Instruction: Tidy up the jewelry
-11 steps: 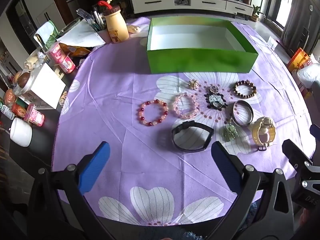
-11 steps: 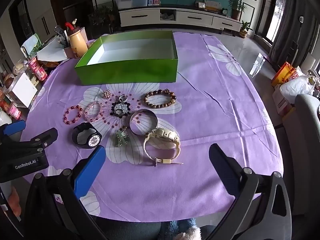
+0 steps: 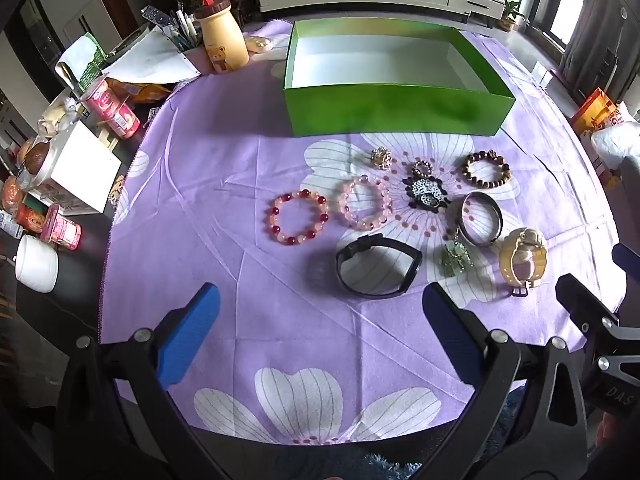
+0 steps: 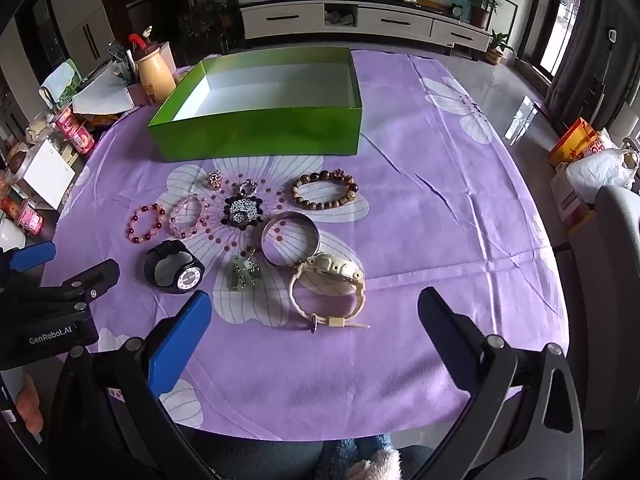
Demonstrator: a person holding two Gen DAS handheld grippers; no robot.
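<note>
Both our left tool [image 3: 320, 320] and right tool [image 4: 314, 320] hover spread wide, empty. The cream watch [image 4: 328, 280] lies on the bench before the green box [image 4: 256, 136]; light, its springy strap is best pinched.

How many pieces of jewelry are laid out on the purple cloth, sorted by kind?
Beaded bracelets: 3 (red-and-pink, pale pink, brown)
Watches: 2 (black, cream)
Metal bangle: 1
Small sparkly pieces: 2 (rhinestone cluster, ring-shaped piece)
Black-and-white brooch: 1
Green charm: 1
Total: 10
</note>
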